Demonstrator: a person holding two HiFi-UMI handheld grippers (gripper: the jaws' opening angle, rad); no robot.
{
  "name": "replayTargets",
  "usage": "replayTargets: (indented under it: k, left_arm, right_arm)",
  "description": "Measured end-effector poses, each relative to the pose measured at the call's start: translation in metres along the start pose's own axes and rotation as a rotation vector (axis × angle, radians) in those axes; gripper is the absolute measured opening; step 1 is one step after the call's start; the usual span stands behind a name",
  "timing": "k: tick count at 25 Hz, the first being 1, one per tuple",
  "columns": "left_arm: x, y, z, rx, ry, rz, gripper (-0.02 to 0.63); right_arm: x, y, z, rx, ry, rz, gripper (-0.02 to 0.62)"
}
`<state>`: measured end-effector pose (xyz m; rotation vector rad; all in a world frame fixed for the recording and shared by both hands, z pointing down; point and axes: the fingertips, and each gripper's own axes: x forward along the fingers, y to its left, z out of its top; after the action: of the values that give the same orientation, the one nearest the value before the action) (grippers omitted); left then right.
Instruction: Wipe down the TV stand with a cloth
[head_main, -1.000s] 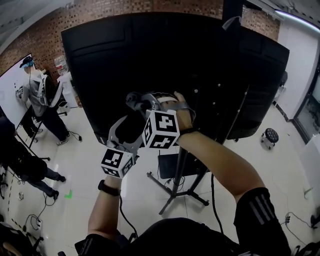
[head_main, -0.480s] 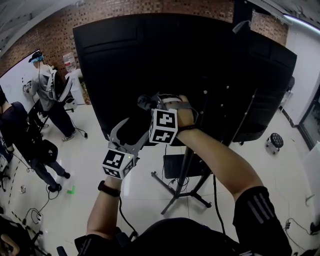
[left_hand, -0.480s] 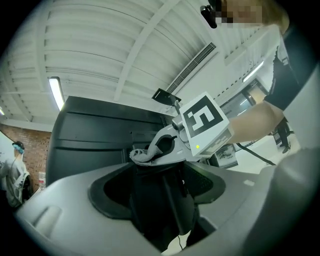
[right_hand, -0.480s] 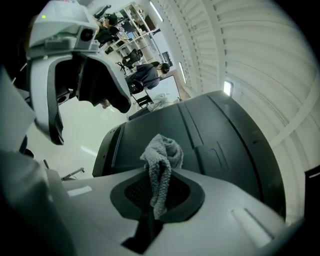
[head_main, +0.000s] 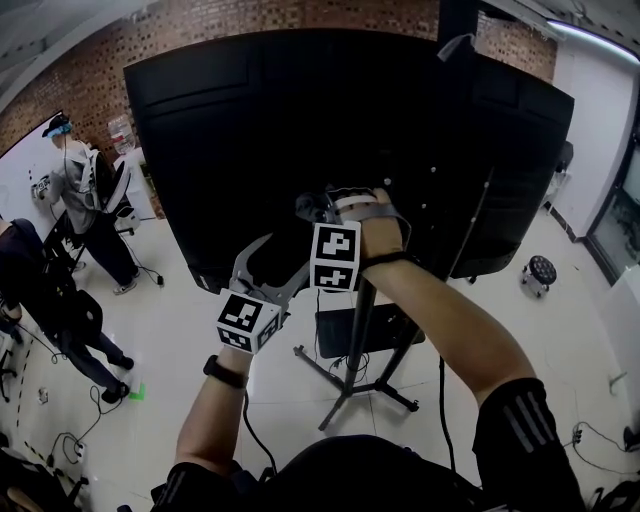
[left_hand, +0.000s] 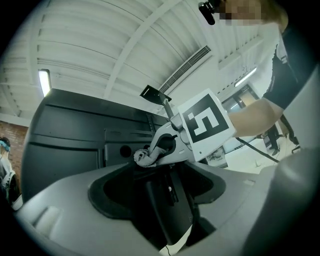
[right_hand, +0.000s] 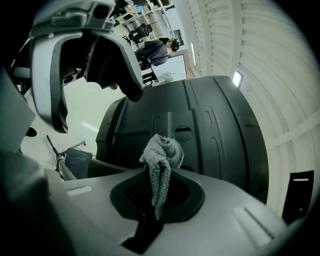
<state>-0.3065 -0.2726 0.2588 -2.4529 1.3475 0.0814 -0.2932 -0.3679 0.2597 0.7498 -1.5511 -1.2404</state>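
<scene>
Our right hand-held gripper (head_main: 318, 208) was clamped on the grey cloth (right_hand: 161, 155), up near the TV's black back (head_main: 300, 120). Our left hand-held gripper (head_main: 280, 265) sat just beside it, jaws together, empty.

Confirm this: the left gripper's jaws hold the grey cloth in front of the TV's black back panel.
Wrong gripper. It is the right gripper whose jaws hold the grey cloth in front of the TV's black back panel. The right gripper view shows its jaws shut on the cloth.
</scene>
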Motion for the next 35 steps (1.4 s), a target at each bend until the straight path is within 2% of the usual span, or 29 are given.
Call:
replayTargets:
  k: [5, 11, 13, 16, 19, 23, 26, 30, 32, 35]
  left_arm:
    - [0.012, -0.011, -0.002, 0.000, 0.010, -0.033, 0.334]
    - [0.016, -0.016, -0.001, -0.004, 0.004, -0.039, 0.334]
    - [0.014, -0.016, 0.000, 0.005, -0.008, -0.032, 0.334]
    - [0.019, -0.022, 0.007, 0.006, -0.020, -0.037, 0.334]
    - [0.026, -0.032, 0.018, 0.019, -0.036, -0.050, 0.334]
    - [0.037, -0.050, 0.039, 0.047, -0.062, -0.073, 0.334]
    - [0.048, -0.061, 0.053, 0.070, -0.079, -0.078, 0.333]
    - [0.067, -0.073, 0.070, 0.102, -0.093, -0.087, 0.334]
    - [0.077, -0.077, 0.077, 0.117, -0.101, -0.085, 0.334]
    - [0.091, -0.080, 0.083, 0.118, -0.096, -0.076, 0.334]
  right_arm:
    - [-0.004, 0.000, -0.020, -0.050, 0.073, -0.007, 0.020]
    - [-0.010, 0.001, -0.023, -0.087, 0.072, -0.038, 0.020]
    - [-0.020, -0.001, -0.021, -0.050, 0.020, -0.048, 0.020]
    - [-0.046, -0.006, -0.014, 0.023, -0.122, -0.055, 0.020]
    - [-0.072, -0.017, -0.016, 0.082, -0.246, -0.109, 0.021]
    - [-0.102, -0.038, -0.033, 0.207, -0.370, -0.158, 0.021]
    - [-0.117, -0.056, -0.053, 0.265, -0.437, -0.178, 0.023]
    - [-0.132, -0.082, -0.076, 0.242, -0.523, -0.231, 0.025]
    - [-0.135, -0.092, -0.089, 0.216, -0.530, -0.258, 0.025]
    - [-0.123, -0.097, -0.106, 0.201, -0.517, -0.246, 0.028]
